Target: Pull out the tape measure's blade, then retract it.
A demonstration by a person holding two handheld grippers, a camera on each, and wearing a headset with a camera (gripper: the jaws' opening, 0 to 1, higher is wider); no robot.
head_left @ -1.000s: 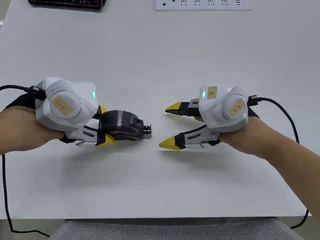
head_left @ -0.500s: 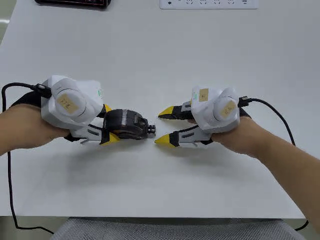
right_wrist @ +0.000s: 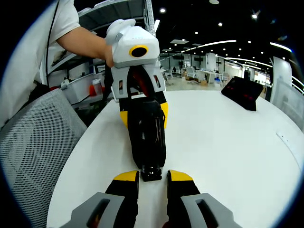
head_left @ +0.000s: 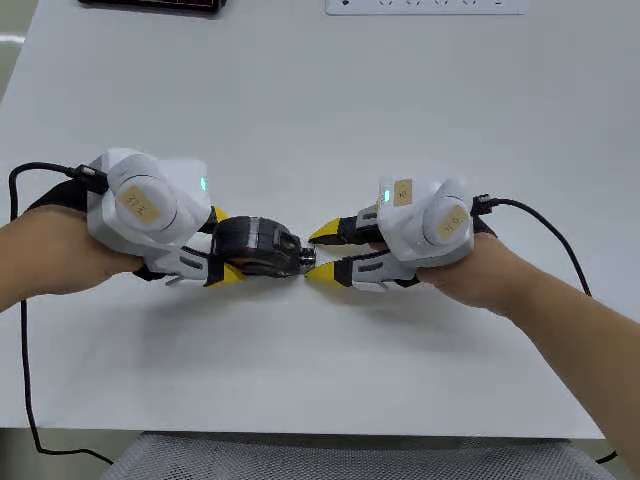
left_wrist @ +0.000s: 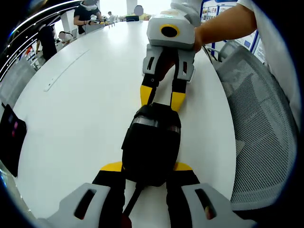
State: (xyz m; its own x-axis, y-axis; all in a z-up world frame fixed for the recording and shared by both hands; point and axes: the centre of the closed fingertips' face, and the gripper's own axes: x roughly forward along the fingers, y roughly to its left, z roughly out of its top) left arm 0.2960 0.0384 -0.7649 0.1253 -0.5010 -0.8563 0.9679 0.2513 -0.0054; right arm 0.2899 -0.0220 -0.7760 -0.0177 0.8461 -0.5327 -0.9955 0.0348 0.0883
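Left hand-held gripper [head_left: 222,247]: clamped across the tape [head_left: 255,248], which sits low at the bench [head_left: 300,100] centre. Likely anchoring it for the pull. The blade looks fully wound inside, with just the hook [right_wrist: 151,174] poking out to the right. Right hand-held gripper [head_left: 320,256]: jaws narrowly apart, tips flanking the hook, lined up to pinch. Not yet gripped, I judge.

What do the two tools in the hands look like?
The left tool and right tool each have a rounded white body, black-grey jaws with yellow tips, a tan sticker, a green light and a black cable. The shirt is white.
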